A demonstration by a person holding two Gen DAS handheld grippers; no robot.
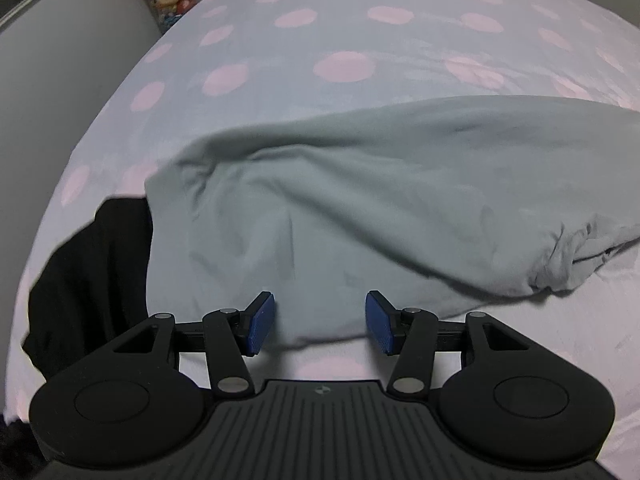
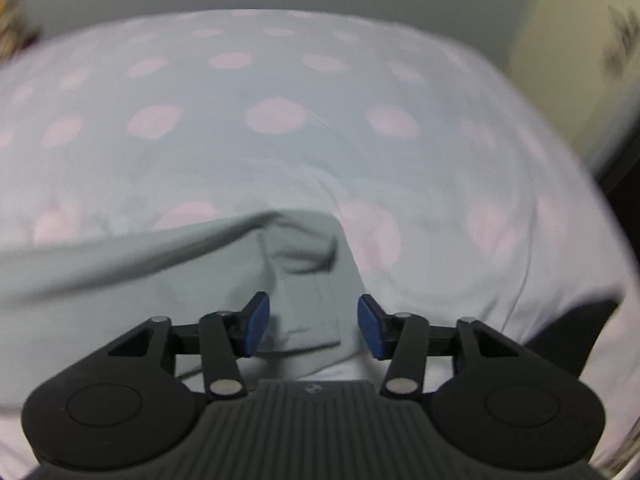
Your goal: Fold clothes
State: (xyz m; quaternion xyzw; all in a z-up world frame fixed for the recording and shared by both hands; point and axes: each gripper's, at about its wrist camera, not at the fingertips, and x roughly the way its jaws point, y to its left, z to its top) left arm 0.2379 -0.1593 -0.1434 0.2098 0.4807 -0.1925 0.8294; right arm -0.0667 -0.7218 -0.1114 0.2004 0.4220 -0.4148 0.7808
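Two hand-held grippers, left (image 1: pixel 320 322) and right (image 2: pixel 313 326), gape over one grey garment (image 1: pixel 360 200).

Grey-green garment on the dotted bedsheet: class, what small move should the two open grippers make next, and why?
Probably ease both forward and close on the near hem. The left gripper and right gripper are open, grasping nothing, with the grey-green garment lying rumpled just ahead on the dotted bedsheet.

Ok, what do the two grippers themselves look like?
The left gripper and right gripper match: matte black bodies with ribbed centres, round side lobes, silver pivot pins, and blue textured pads. No cables or sleeves show.
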